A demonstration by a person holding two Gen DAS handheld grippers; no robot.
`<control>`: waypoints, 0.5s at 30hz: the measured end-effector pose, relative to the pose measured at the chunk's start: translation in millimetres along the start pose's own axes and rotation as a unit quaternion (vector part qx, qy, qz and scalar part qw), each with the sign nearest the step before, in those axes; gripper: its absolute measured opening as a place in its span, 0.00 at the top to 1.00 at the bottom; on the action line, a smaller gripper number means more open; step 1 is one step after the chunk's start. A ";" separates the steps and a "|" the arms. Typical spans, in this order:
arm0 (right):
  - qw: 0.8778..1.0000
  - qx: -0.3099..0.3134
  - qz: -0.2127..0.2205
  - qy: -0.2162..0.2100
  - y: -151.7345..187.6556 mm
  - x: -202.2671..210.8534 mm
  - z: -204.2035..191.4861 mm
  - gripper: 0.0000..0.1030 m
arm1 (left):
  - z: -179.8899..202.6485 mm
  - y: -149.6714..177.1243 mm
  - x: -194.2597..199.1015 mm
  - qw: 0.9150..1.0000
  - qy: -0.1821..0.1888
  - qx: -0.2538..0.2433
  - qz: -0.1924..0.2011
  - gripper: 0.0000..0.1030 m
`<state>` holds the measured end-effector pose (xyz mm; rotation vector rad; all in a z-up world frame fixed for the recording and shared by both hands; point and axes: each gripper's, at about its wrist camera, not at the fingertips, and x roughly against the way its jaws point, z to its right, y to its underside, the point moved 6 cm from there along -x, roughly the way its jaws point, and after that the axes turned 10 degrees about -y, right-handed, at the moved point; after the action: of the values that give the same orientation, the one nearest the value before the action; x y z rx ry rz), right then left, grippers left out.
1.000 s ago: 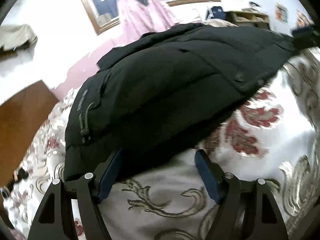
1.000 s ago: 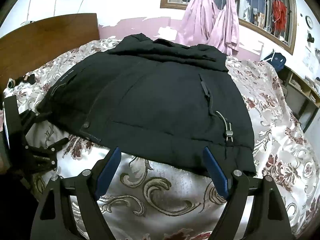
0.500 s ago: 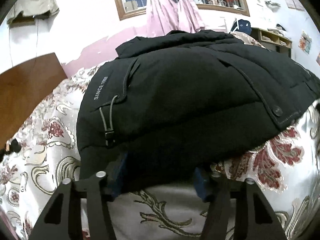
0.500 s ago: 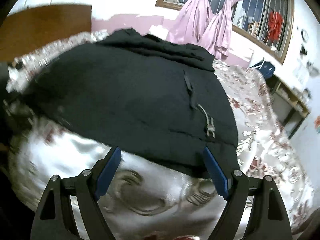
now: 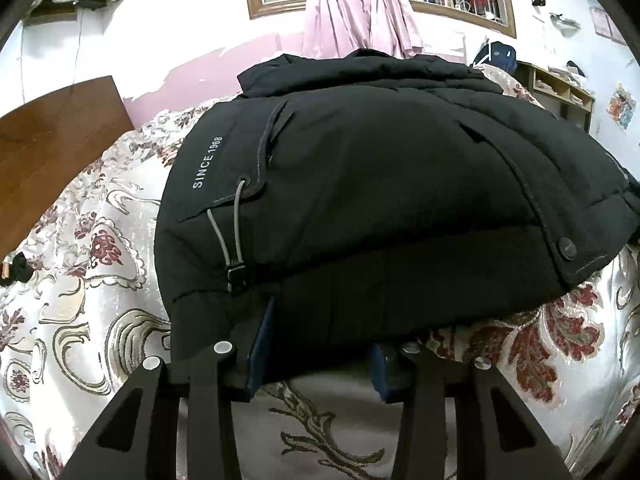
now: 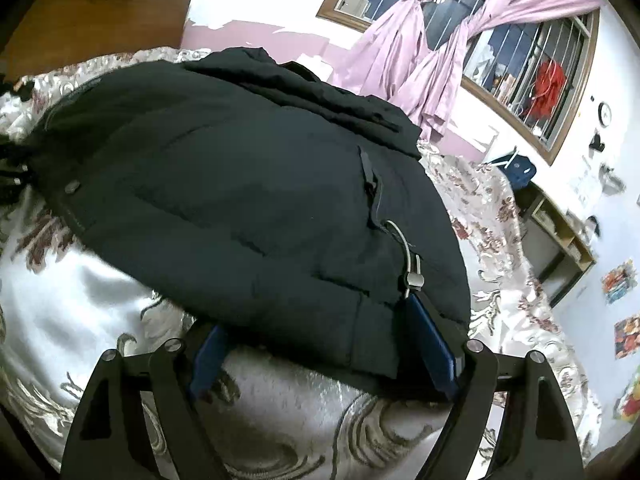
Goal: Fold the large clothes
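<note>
A black padded jacket (image 5: 360, 184) lies on the floral bedspread (image 5: 80, 280), collar towards the far wall. It carries the words "SINCE 1968" and a grey drawcord. My left gripper (image 5: 320, 344) is open, with the jacket's near hem at its left corner lying between the blue pads. The jacket also fills the right wrist view (image 6: 240, 208). My right gripper (image 6: 320, 344) is open, and the hem's right corner lies between its fingers, below a drawcord toggle (image 6: 414, 278). The fingertips of both grippers are partly hidden by the cloth.
A brown wooden headboard (image 5: 52, 140) stands at the left. Pink curtains (image 6: 424, 48) hang at a barred window behind the bed. A shelf unit (image 6: 560, 232) stands to the right of the bed. A small dark object (image 5: 18, 268) lies on the bedspread at far left.
Both grippers have moved forward onto the jacket's near hem. The hem now lies between the fingers of each, and both sets of jaws have narrowed a little.
</note>
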<state>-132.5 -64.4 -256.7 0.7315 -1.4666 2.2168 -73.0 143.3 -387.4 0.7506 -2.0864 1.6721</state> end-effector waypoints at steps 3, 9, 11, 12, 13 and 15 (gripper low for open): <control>1.000 -0.009 -0.006 -0.004 2.7 0.9 3.9 0.51 | -0.5 -3.5 -0.7 1.000 0.003 0.009 -0.004 0.62; 1.000 0.010 -0.003 -0.002 1.9 -8.1 1.2 0.52 | -1.3 -15.2 -5.1 1.000 0.004 0.021 -0.009 0.63; 1.000 0.009 -0.008 -0.011 -0.5 -13.1 2.4 0.64 | -2.1 -18.2 -4.2 0.999 0.008 0.026 -0.017 0.73; 1.000 0.001 -0.008 -0.016 -3.4 -11.4 5.1 0.74 | -2.7 -20.6 -1.2 0.999 0.013 0.027 -0.017 0.76; 1.000 -0.005 -0.002 -0.018 -6.1 -6.8 6.9 0.79 | -2.7 -22.5 1.7 0.999 0.018 0.029 -0.016 0.79; 0.999 -0.017 0.010 -0.028 -11.8 3.6 9.9 0.84 | -5.1 -28.1 7.3 0.998 0.040 0.041 -0.018 0.81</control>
<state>-126.5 -69.0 -242.7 0.7758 -1.5414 2.1964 -62.0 142.5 -360.1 0.7303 -1.9503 1.7469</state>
